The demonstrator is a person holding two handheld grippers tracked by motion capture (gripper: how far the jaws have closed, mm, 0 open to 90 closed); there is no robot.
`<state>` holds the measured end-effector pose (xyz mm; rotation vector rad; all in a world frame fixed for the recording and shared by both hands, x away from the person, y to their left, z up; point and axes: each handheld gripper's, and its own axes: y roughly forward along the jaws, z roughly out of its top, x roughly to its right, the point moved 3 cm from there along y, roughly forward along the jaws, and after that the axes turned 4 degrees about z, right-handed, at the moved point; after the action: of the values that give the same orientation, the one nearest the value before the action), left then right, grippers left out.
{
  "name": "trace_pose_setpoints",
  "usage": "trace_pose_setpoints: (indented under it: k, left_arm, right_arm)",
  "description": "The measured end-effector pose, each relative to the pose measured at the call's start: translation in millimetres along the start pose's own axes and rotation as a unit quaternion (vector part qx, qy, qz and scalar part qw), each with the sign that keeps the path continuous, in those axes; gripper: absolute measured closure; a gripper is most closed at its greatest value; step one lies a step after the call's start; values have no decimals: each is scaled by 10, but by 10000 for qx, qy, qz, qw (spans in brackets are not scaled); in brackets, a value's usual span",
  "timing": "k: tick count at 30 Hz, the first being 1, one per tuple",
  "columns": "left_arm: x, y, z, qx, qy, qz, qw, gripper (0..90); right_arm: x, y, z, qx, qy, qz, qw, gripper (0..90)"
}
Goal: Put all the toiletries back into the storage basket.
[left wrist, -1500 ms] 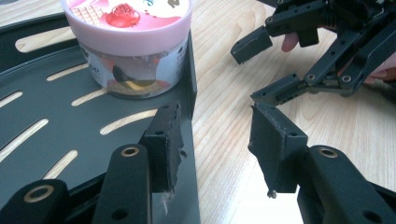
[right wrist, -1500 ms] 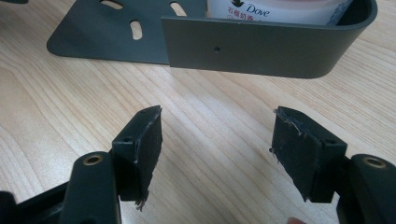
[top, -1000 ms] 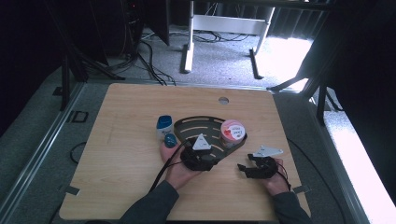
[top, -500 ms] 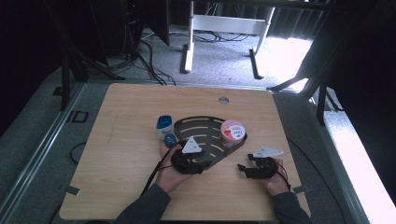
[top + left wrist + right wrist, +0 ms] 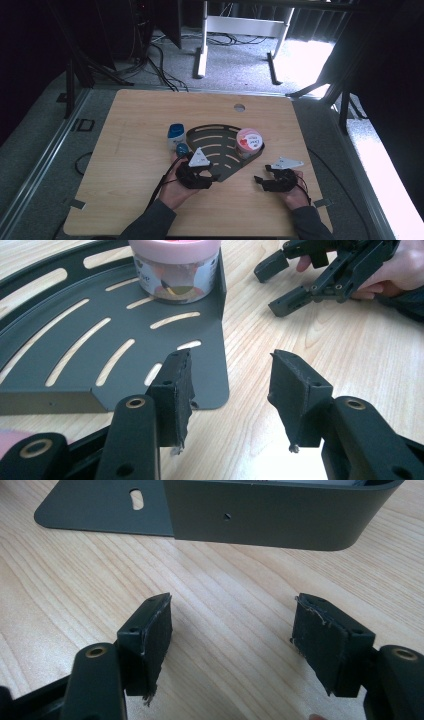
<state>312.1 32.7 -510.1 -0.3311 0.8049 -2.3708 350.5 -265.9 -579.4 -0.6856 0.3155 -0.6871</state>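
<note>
Left gripper [image 5: 214,176] [image 5: 230,365]: eased back toward the near-left over the last second, off the middle of the tray; ended low at the tray's near corner, pointing across it.
Left jaws: stood well apart, unchanged through the second; nothing pressed between the pads, only wood and the tray's corner lying just beyond them.
Right gripper [image 5: 258,179] [image 5: 232,605]: stayed parked on the table [image 5: 130,150], right of the tray, hand resting behind it.
Right jaws: apart, empty; aimed at the tray's outer wall, close but not touching.
Slotted corner tray [image 5: 215,145] [image 5: 50,402] [image 5: 260,515]: dark grey, fan-shaped, flat on the wood between the two grippers; seemed unmoved despite the left hand's retreat.
Pink-lidded tub [image 5: 248,141] [image 5: 175,270]: upright in the tray's far right corner, against the raised wall; same spot as before.
Small blue object [image 5: 181,149]: just beside the tray's left edge, close ahead of the left gripper; too small to name.
Blue-capped white pot [image 5: 176,134]: outside the tray, just beyond the small blue object, not yet loaded.
Reading: left hand judged to have let go of the tray area and repositioned, probably to turn toward the blue items at its left.
Caution: blue items close together, tray edge alongside; a swing of the open jaws could knock one.
</note>
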Motion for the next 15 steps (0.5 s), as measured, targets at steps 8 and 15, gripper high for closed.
trace_pose_setpoints:
  k: [8, 15]
  left_arm:
    - [-26, -100, -62, 5, -34, 99, 9999, 518]
    - [-86, -227, -104, 14, -95, 222, 9997, 522]
  right_arm:
    - [3, 3, 3, -1, 6, 4, 10000, 309]
    - [6, 4, 3, 2, 7, 18, 10000, 306]
